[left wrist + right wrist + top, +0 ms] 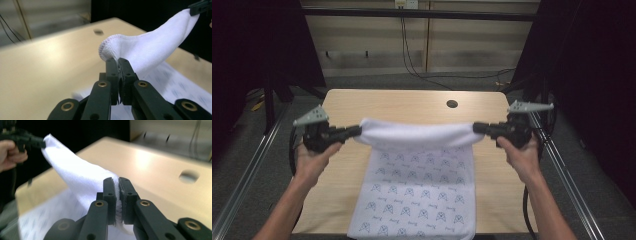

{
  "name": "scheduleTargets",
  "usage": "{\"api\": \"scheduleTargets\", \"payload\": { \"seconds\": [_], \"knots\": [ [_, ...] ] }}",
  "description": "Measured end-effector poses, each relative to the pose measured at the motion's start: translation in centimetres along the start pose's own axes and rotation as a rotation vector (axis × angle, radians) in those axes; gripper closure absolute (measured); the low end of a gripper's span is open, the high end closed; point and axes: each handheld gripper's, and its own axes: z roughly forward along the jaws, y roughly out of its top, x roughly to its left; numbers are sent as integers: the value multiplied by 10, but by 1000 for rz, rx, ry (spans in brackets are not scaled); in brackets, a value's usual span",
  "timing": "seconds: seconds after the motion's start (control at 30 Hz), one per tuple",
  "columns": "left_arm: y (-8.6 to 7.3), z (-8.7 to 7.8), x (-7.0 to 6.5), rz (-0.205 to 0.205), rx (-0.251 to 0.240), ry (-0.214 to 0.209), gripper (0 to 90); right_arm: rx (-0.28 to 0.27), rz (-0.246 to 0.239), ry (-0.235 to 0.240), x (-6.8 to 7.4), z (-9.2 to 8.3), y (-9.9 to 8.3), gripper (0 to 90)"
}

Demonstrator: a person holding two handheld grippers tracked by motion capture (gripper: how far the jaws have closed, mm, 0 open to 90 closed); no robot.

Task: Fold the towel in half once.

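A white cloth [417, 170] with a small blue print lies down the middle of the wooden table [412, 102]; its far edge is lifted and stretched between both grippers, showing a plain white side. My left gripper [358, 131] is shut on the cloth's left corner [110, 48]. My right gripper [477, 128] is shut on the right corner [100, 176]. In the left gripper view my left gripper [118, 61] pinches the stitched hem. In the right gripper view my right gripper [116, 180] has cloth squeezed between its jaws, and the other gripper [30, 140] holds the far corner.
A round hole [452, 104] sits in the tabletop near the far right. Metal rails [247, 165] run along both sides of the table. Cables [412, 65] hang down the back wall. The cloth's near end hangs over the front edge.
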Motion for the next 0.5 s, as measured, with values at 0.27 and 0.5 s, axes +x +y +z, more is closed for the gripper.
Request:
{"api": "scheduleTargets", "payload": {
  "seconds": [0.27,0.5],
  "knots": [
    [-88,-4,-29,-63,150,2,880,208,82,53,33,14,-101,849],
    [-124,25,-28,-96,333,-74,877,425,108,17,42,47,-154,850]
  ]
}}
